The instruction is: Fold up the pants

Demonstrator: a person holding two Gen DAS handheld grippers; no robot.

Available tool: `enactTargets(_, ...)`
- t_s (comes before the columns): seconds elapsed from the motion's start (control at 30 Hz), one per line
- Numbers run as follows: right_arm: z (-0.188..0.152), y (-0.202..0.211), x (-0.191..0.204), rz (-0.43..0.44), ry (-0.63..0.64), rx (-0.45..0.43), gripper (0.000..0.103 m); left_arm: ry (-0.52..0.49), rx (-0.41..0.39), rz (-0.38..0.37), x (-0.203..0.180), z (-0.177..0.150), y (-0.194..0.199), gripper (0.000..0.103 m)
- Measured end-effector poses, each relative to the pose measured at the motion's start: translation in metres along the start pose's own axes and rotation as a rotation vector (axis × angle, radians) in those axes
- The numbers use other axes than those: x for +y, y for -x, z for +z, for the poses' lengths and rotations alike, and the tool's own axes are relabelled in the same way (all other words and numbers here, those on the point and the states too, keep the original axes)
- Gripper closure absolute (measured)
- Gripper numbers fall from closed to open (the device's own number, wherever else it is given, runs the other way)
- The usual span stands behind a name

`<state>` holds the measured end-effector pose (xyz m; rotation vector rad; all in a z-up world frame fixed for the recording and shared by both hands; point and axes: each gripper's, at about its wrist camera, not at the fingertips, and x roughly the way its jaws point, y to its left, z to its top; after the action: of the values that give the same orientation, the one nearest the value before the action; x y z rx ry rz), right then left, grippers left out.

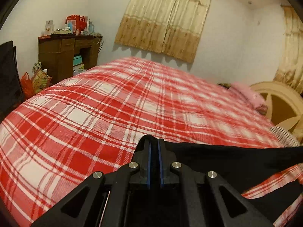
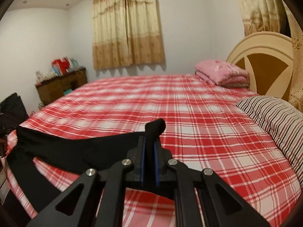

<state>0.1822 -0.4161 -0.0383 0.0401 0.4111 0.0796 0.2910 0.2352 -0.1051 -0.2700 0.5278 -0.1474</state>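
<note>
Left claw [image 1: 153, 141] clamped on one end of black pants [image 1: 217, 157], right claw [image 2: 151, 140] clamped on the other end. Pants [image 2: 75, 149] stretched between both claws, raised above the bed [image 2: 189, 113] near its front edge, lower part draping onto the plaid sheet.

- A big bed [image 2: 189, 104] with a red and white checked sheet.
- Yellow curtains [image 2: 126, 28] hang on white walls.
- A brown desk [image 1: 66, 54] stands in the corner.
</note>
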Motion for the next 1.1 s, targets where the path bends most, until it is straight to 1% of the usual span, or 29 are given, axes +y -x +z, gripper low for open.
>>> enactTargets(0.07, -0.010, 0.016, -0.001, 0.001, 0.002, -0.015, 0.092, 0.010, -0.039, -0.039, 0.003, -0.007, 0.015, 0.097)
enactTargets(0.2, -0.037, 0.036, -0.010, -0.025, -0.018, -0.002, 0.092, 0.033, -0.079, -0.089, 0.010, -0.024, 0.040, 0.097)
enactTargets(0.3, -0.062, 0.047, -0.022, -0.048, -0.056, 0.028, 0.092, 0.039, -0.083, -0.111, 0.017, -0.042, 0.055, 0.097)
enactTargets(0.43, -0.092, 0.059, -0.030, -0.058, -0.080, 0.072, 0.092, 0.058, -0.077, -0.126, 0.032, -0.069, 0.066, 0.097)
enactTargets(0.53, -0.110, 0.061, -0.033, -0.060, -0.078, 0.122, 0.092, 0.071, -0.048, -0.131, 0.042, -0.087, 0.069, 0.097)
enactTargets(0.67, -0.128, 0.064, -0.038, -0.055, -0.080, 0.172, 0.092, 0.041, -0.018, -0.116, 0.044, -0.103, 0.072, 0.096)
enactTargets(0.77, -0.131, 0.065, -0.036, -0.052, -0.068, 0.199, 0.091, 0.004, 0.002, -0.099, 0.043, -0.109, 0.075, 0.095)
enactTargets(0.8, -0.132, 0.067, -0.036, -0.055, -0.066, 0.208, 0.088, -0.004, 0.005, -0.098, 0.045, -0.112, 0.075, 0.095)
enactTargets(0.9, -0.134, 0.074, -0.035, -0.065, -0.045, 0.238, 0.073, -0.039, 0.008, -0.094, 0.045, -0.117, 0.083, 0.095)
enactTargets(0.97, -0.137, 0.080, -0.032, -0.074, -0.021, 0.253, 0.073, -0.050, 0.015, -0.090, 0.047, -0.121, 0.087, 0.095)
enactTargets(1.03, -0.139, 0.089, -0.028, -0.088, 0.009, 0.278, 0.065, -0.069, 0.026, -0.068, 0.046, -0.121, 0.088, 0.091)
enactTargets(1.07, -0.140, 0.091, -0.026, -0.098, 0.020, 0.287, 0.054, -0.095, 0.037, -0.040, 0.045, -0.122, 0.089, 0.082)
enactTargets(1.1, -0.141, 0.095, -0.025, -0.106, 0.030, 0.299, 0.047, -0.113, 0.040, -0.018, 0.045, -0.122, 0.090, 0.069)
